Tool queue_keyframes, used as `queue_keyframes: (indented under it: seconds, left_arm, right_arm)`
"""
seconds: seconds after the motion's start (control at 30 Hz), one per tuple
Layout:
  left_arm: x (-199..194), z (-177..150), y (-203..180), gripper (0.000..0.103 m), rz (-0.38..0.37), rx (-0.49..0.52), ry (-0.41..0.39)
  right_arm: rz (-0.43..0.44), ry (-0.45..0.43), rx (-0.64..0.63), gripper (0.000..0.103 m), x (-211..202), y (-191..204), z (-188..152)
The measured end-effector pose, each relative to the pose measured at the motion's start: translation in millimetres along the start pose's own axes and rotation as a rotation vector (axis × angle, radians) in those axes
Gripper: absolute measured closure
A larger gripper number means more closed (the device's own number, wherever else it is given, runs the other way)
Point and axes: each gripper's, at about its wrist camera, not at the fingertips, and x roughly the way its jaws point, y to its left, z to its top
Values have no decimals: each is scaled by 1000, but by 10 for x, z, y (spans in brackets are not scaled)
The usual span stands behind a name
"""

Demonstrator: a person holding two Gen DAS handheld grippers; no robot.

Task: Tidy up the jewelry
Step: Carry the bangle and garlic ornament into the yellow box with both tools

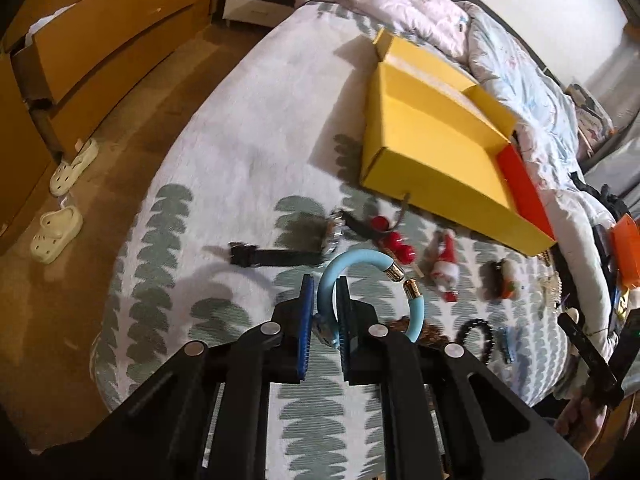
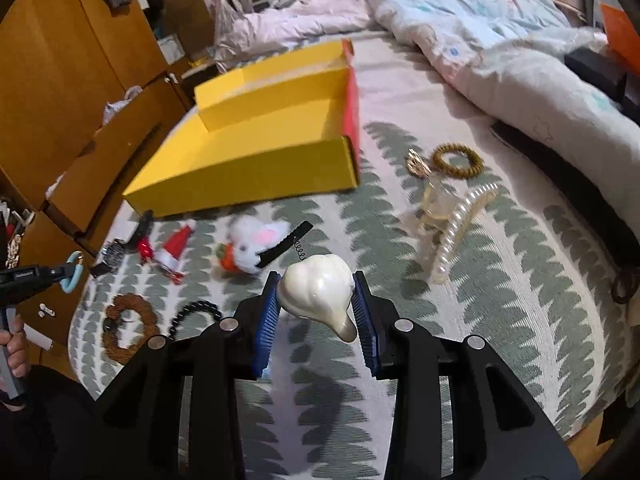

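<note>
Left gripper pinches a pale-blue, gold-tipped open bangle.

Bed with a white sheet printed in grey-green leaf rows. Lying on it: an open yellow box; a rumpled quilt along the far side; a watch; a Santa figure; a plush rabbit; a pearl hair claw; a brown bead bracelet; a black bead bracelet; a brown scrunchie.
</note>
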Motion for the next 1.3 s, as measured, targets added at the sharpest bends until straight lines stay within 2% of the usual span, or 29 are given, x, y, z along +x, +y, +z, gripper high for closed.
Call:
queue_keyframes:
  seconds: [0.2,0.4,0.63,0.8,1.03,1.17,1.3]
  left_arm:
    - [-14,154,-332,92,-25,38,-10]
    - [55,537,-726,92,-18,79,-24]
    - [564,1177,-1078,92,42,77,-11]
    - [956,1475,-1227,92,36,72,36]
    - [1426,1838,-1409,92,9,78,70]
    - [1726,1933,-1372,92,-24,42,148]
    - [1870,2018,-1367,91,-26,49,143]
  right_arm:
    - [43,-26,-62,67,14,320,351]
    - [59,-11,-115,67,250,579,849]
    - [52,16,-108,67,699,616,1582]
    - [48,51,-82,67,1164,549,2022]
    - [36,125,-81,66,1743,468,2277]
    - [18,166,-83,66,1978,434,2314]
    - [5,191,-87,66,2124,427,2343]
